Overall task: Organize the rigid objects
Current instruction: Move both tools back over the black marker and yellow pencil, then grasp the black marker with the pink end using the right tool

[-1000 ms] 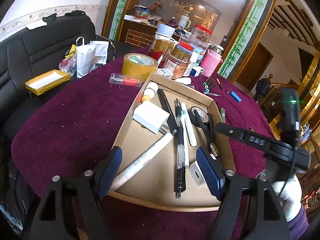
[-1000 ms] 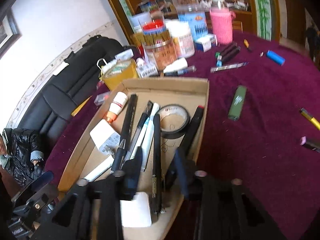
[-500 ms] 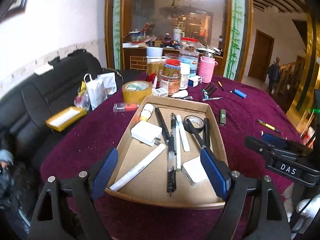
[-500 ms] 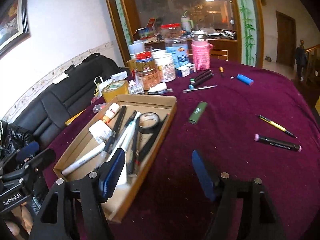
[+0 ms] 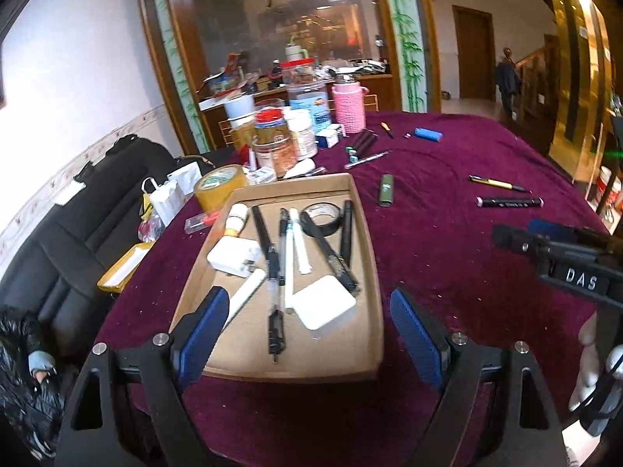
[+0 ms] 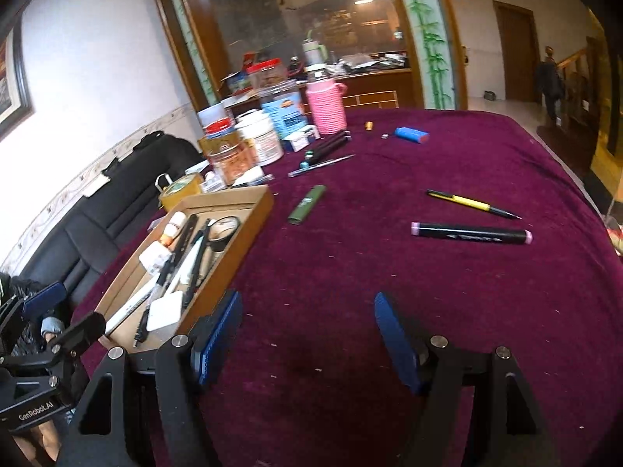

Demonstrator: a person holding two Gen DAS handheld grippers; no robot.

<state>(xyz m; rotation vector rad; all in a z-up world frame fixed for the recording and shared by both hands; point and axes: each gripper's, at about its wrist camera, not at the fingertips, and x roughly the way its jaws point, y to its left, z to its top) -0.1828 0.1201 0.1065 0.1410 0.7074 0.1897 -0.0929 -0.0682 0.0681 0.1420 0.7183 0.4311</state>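
Tools both gape wide, empty: left tool (image 5: 307, 334) over the cardboard tray's (image 5: 373, 272) near edge, right tool (image 6: 307, 334) over bare desk (image 6: 428, 292).

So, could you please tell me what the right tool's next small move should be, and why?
Probably reach the right tool forward to the black marker with pink ends. The tool is open and empty over bare cloth, and this marker is the nearest loose item lying outside the cardboard tray, where similar pens are already collected.
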